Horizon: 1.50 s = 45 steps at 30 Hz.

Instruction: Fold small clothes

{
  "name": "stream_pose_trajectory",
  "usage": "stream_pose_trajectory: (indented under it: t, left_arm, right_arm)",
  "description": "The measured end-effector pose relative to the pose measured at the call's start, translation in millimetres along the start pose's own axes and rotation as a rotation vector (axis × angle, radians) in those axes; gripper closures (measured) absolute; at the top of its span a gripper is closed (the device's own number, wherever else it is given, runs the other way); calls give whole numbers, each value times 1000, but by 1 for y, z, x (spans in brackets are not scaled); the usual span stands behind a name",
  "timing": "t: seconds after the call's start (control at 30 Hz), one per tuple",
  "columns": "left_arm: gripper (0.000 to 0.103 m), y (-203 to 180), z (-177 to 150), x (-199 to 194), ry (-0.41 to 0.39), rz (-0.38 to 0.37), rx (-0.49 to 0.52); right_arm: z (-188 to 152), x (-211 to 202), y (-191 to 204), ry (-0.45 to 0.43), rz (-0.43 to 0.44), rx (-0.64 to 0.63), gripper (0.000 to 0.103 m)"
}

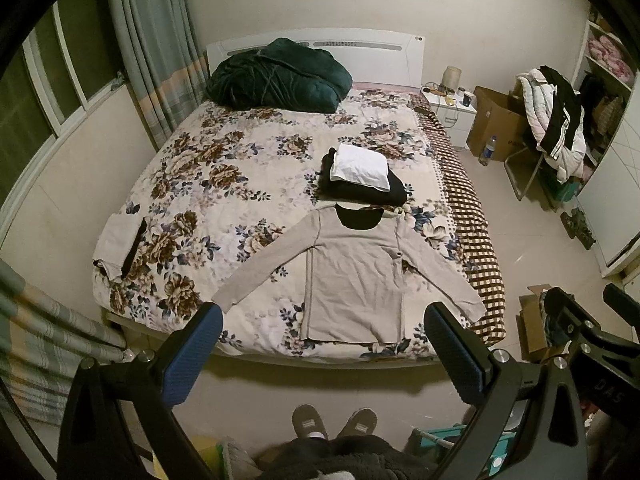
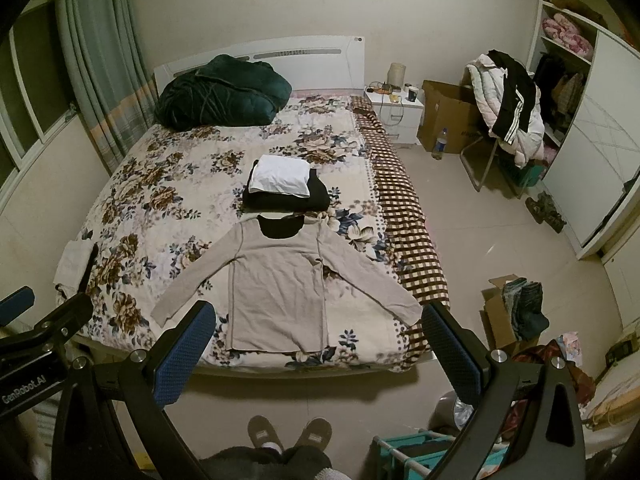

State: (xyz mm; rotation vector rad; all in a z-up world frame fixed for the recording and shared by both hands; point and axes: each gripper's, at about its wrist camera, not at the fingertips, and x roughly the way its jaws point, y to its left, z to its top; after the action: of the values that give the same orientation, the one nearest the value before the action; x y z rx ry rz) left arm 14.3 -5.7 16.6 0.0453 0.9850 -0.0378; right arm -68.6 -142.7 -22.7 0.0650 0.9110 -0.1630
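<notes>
Nearest: my slippers [image 1: 334,422] on the floor at the bed's foot. Both tools held up over the floor, short of the bed. Left tool [image 1: 324,344] w/ jaws spread wide, nothing between them; right tool [image 2: 318,344] same, wide apart & empty. Just beyond, a beige long-sleeve top [image 1: 352,276] lies flat on the floral bed cover [image 1: 192,184], near edge, right of centre, sleeves angled out to both sides, neck at the far end. Just past the neck: a folded stack [image 1: 362,178], white piece on black. Near-left corner of bed: a small pale garment [image 1: 118,246]. Far end: dark green quilt [image 1: 278,78] bundled by the headboard.
</notes>
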Motion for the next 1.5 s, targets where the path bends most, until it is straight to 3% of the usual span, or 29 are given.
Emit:
stream_pose_trajectory:
  t: [0.2,0.37,0.63,0.87,1.07,1.2,1.27,1.4,1.5]
  left_arm:
    - [0,-3,18,20,-26,49,-28]
    - [0,-20,33,85,-30,96,-53]
    - [0,-61,47,250,116,139,60]
    - [0,-96,54,426,247,75,163]
    - [0,-120,38,547,327,36,188]
    - [0,-131,13,619,401,60,204]
    - [0,-135,2,641,423,78,208]
    - [0,-138,-15,670,445,103,217]
    - [0,-140,-21,676,430,99,206]
  right_arm:
    - [10,15,-8,20,12,49,0]
    - [9,89,-56,107,13,173,0]
    - [-28,263,-152,275,18,532,0]
    - [-91,419,-230,342,-38,890,0]
    - [-165,534,-273,308,-92,1194,0]
    - [-229,597,-298,257,-93,1409,0]
    - [-257,624,-306,231,-61,1504,0]
    - [-298,663,-320,88,14,1663,0]
    - [-310,675,-328,-18,-1,1706,0]
